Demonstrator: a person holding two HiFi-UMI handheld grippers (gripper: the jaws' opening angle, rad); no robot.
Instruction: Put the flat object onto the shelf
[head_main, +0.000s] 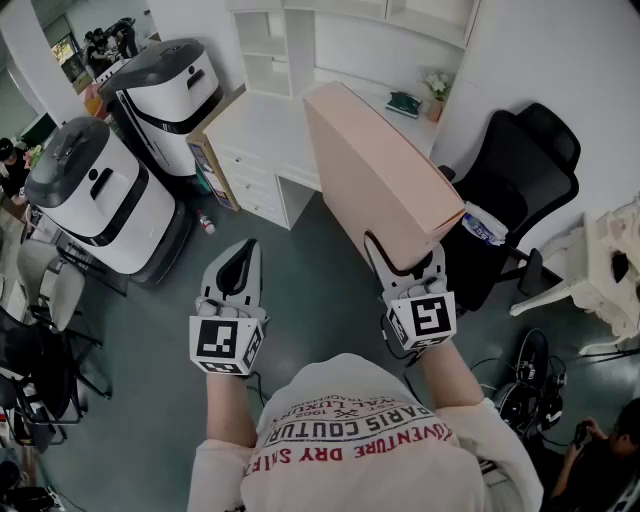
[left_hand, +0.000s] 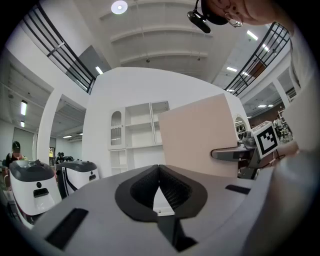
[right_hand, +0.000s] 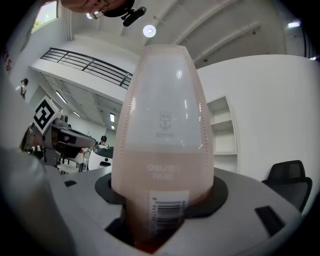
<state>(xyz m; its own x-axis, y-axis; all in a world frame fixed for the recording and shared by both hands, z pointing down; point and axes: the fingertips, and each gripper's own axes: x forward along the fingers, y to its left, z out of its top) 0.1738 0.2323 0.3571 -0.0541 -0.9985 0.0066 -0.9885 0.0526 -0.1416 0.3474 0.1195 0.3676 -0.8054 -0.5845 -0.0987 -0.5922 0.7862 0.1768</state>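
A pale pink flat file box (head_main: 375, 175) stands tilted in the air, its lower end clamped in my right gripper (head_main: 405, 262), which is shut on it. In the right gripper view its narrow spine (right_hand: 165, 135), with a barcode label, rises straight up from between the jaws of that gripper (right_hand: 159, 205). My left gripper (head_main: 243, 250) hovers to the left at the same height, shut and empty; in its own view the jaws of this gripper (left_hand: 159, 171) meet. The pink box (left_hand: 200, 140) shows there on the right. The white shelf unit (head_main: 265, 45) stands ahead; the same shelf (left_hand: 137, 132) appears behind the left jaws.
Two white-and-black machines (head_main: 100, 190) (head_main: 165, 85) stand on the left. A white desk (head_main: 260, 120) with drawers sits below the shelf. A black office chair (head_main: 520, 170) is at the right, white furniture (head_main: 610, 260) beyond it. Several people are at the far left.
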